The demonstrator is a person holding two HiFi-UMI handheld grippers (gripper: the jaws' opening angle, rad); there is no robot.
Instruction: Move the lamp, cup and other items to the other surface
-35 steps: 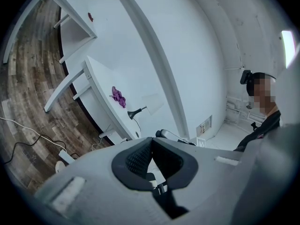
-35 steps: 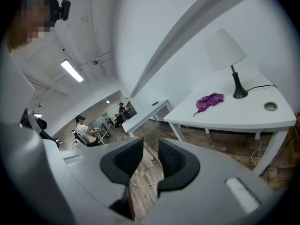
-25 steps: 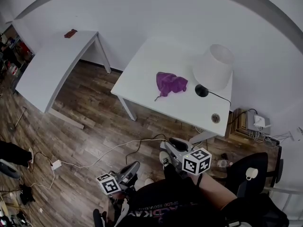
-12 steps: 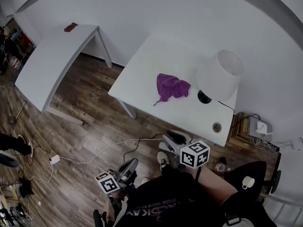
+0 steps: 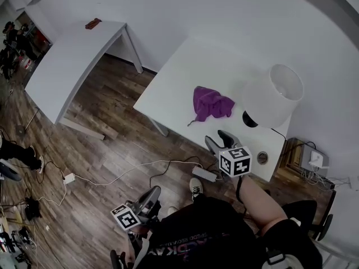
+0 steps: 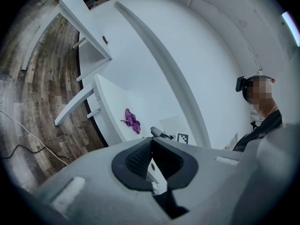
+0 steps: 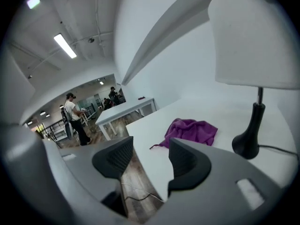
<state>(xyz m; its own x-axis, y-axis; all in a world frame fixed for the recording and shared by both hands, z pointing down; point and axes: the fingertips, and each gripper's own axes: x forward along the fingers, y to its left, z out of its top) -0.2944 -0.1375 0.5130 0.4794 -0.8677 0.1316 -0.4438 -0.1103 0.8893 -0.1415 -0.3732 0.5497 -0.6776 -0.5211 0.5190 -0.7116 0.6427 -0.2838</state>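
On the near worktop [image 5: 185, 77], white and set against the wall: lamp [image 5: 277, 97], upright at the right end, white shade over a dark base; cloth [image 5: 212, 103], purple and crumpled, just left of that base, not touching it. Near the front right corner, a small round thing [image 5: 262, 157], too small to tell what. Well apart to the left, across the wood floor [image 5: 106, 111], far worktop [image 5: 67, 66], with a small dark-red item [image 5: 93, 23] at its back end. On the floor in front of the worktops, a white cable [image 5: 112, 175].

Right gripper [image 7: 151, 143]: hovers over the near worktop's front edge, tilted down, short of the cloth and left of the lamp's base. Fingers [image 7: 187, 161] wide apart, just been opening, nothing between them, touching nothing. Beyond the gap in the right gripper view, the worktop's edge and the cloth's loose tip; at the right of that view, the lamp's base and cord [image 7: 276, 147]. Far back in the same view, people [image 7: 75, 116] standing in another part of the room.

Left gripper [image 6: 151, 142]: hangs low beside the person [image 5: 213, 234], over the floor, well back from the near worktop. Fingers closed tip to tip, gripping nothing. Ahead in the left gripper view, both worktops, the cloth and the right gripper's marker cube [image 6: 182, 138].
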